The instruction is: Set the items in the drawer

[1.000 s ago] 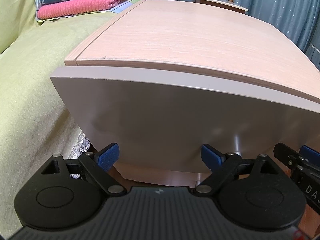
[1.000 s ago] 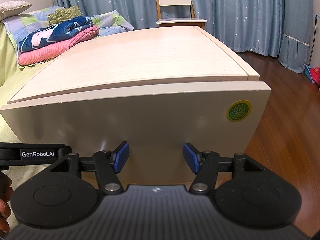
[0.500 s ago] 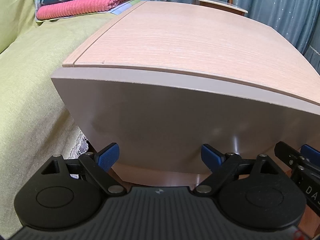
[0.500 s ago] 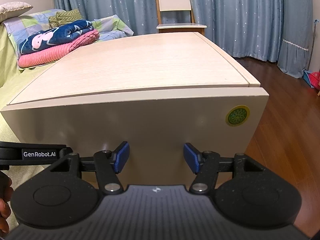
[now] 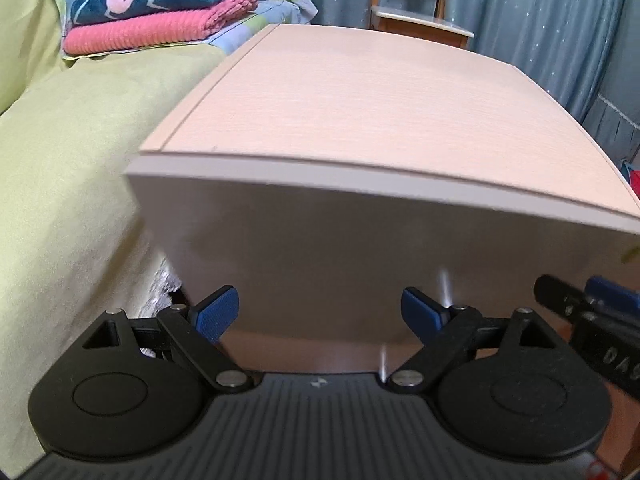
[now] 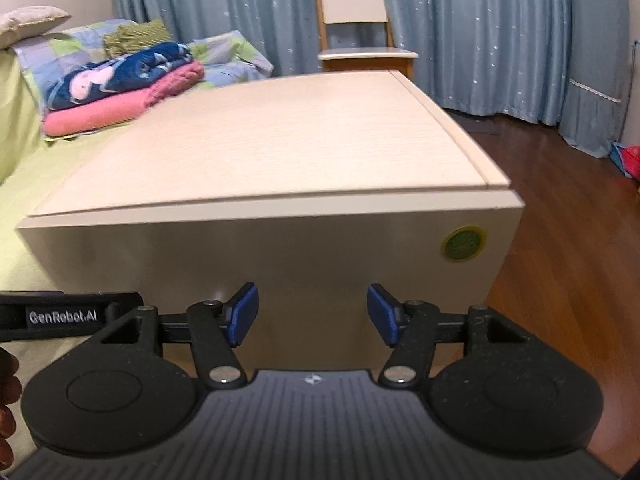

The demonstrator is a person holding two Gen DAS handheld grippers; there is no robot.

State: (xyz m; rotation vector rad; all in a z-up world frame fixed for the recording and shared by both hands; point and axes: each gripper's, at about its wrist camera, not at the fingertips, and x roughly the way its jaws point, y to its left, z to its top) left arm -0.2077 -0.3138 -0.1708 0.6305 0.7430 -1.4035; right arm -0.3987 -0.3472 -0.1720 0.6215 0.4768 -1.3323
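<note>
A pale wooden cabinet [image 5: 360,112] [image 6: 280,144] fills both views. Its beige drawer front [image 5: 360,256] [image 6: 260,256] sits flush under the top, with a round green sticker [image 6: 463,243] at its right end. My left gripper [image 5: 320,312] is open, blue pads spread, just in front of the drawer's lower edge. My right gripper [image 6: 313,314] is also open, facing the same front farther right. Neither holds anything. The right gripper's body [image 5: 592,328] shows at the right edge of the left wrist view, and the left gripper's body [image 6: 68,314] at the left of the right wrist view.
A bed with a yellow-green cover [image 5: 72,160] runs along the cabinet's left side, with folded pink and navy blankets [image 6: 120,92] on it. A wooden chair [image 6: 360,32] and blue curtains [image 6: 500,32] stand behind. Brown wood floor [image 6: 568,264] lies to the right. A hand [image 6: 6,392] shows at the left edge.
The drawer front has slid back until flush with the cabinet top. Both grippers have drawn back slightly and risen; the cabinet looks smaller. Both stayed open.
</note>
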